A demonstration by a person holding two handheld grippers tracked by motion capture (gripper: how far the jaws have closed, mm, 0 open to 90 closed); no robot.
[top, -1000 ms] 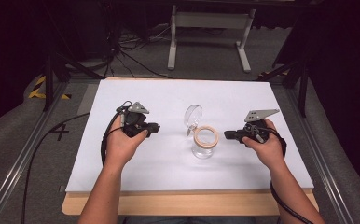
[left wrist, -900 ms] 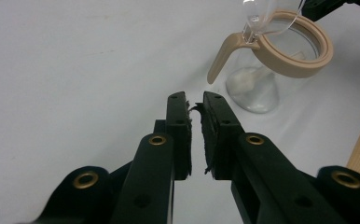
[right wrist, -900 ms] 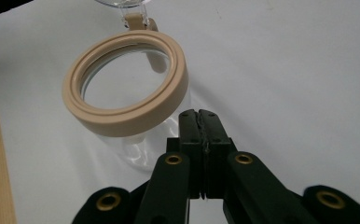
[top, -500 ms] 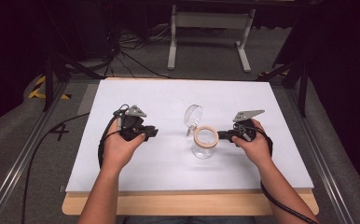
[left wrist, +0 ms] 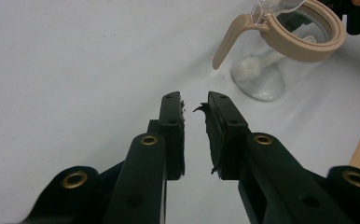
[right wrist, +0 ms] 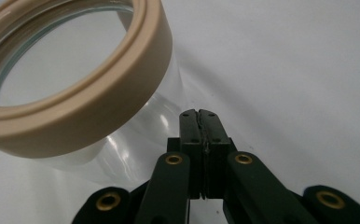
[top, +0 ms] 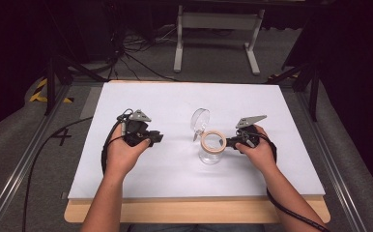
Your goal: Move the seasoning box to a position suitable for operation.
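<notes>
One jar [top: 210, 149] stands on the counter [top: 175, 169], a white sheet over a wooden board, and two tongs work beside it, one in each hand. The jar is clear glass with a tan ring [top: 213, 140] around its mouth, and it sits upright just right of the counter's middle, its long axis vertical and its mouth facing up. One clear round lid [top: 199, 119] is hinged to the ring and stands tipped open on the far-left side of the mouth. A tan latch tab [left wrist: 225, 44] hangs down from the ring on that same side, seen in the left gripper view pointing down toward the counter. In that view something pale lies in the bottom of the jar, too blurred to name.

The left tongs [top: 155, 138] are held in the left hand [top: 124, 152], well apart from the jar, pointing right toward it. In the left gripper view [left wrist: 195, 106] the jaws stand a narrow gap apart with nothing between them, and the pad on one looks torn at the tip.

The right tongs [top: 229, 142] are in the right hand [top: 257, 150], pointing left, with their tip just beside the ring or touching it; I cannot tell which. In the right gripper view [right wrist: 200, 114] the jaws are pressed together, holding nothing, with the glass wall close on their left and the ring above.
</notes>
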